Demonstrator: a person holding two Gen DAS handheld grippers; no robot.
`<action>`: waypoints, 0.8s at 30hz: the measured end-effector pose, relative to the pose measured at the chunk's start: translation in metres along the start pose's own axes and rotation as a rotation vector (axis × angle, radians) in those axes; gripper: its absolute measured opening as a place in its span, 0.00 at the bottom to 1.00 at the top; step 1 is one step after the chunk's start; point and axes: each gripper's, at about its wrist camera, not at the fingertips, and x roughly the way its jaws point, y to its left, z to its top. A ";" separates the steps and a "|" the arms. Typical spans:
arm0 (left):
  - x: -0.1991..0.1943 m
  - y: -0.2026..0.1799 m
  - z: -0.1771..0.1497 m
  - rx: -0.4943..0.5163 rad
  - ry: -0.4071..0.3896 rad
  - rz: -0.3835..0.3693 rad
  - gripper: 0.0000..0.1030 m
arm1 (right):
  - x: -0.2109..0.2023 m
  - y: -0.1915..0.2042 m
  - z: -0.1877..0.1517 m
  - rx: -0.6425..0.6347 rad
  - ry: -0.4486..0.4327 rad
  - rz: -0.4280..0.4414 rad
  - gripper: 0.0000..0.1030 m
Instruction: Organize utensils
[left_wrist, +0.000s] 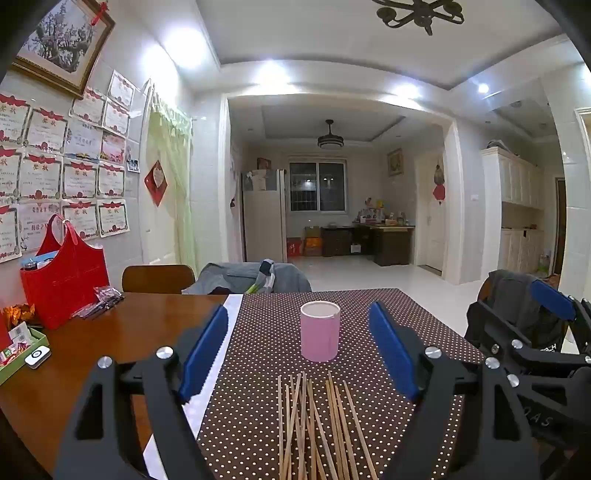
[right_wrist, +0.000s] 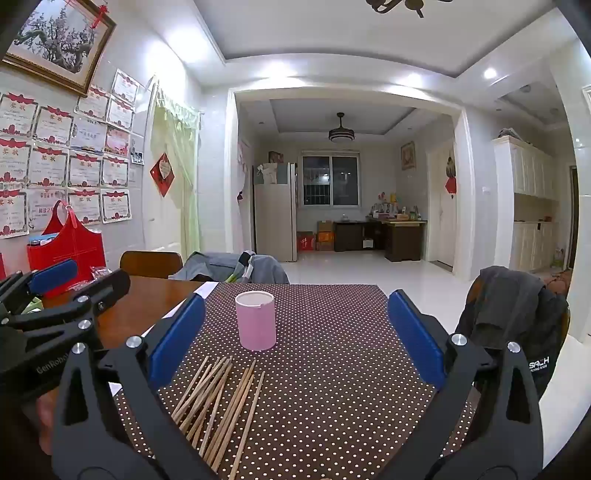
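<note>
Left wrist: left gripper (left_wrist: 299, 347) spread wide, empty; chopsticks (left_wrist: 317, 428) loose on dotted cloth (left_wrist: 406, 369), pink cup (left_wrist: 319, 330) upright just beyond.
Right wrist: right gripper (right_wrist: 295, 332) likewise agape, empty; chopsticks (right_wrist: 221, 398) lower left.

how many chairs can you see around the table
3. A bare wooden chair at the far left, a grey-draped chair beside it, a dark-jacketed chair on the right. Others may be hidden.

Wooden chopsticks (right_wrist: 218, 402) lie scattered before a pink cup (right_wrist: 255, 320) (upright) on the dotted tablecloth (right_wrist: 332, 369), the right gripper (right_wrist: 295, 321) spread wide.
</note>
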 end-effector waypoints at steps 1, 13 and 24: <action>0.001 0.000 0.000 -0.004 0.009 -0.003 0.75 | 0.000 0.000 0.000 -0.001 0.003 0.000 0.94; 0.000 0.000 0.000 -0.002 0.005 -0.003 0.75 | 0.001 -0.002 0.000 0.002 0.006 -0.002 0.94; 0.000 0.000 0.000 -0.002 0.006 -0.002 0.75 | 0.002 -0.003 0.000 0.005 0.009 -0.001 0.94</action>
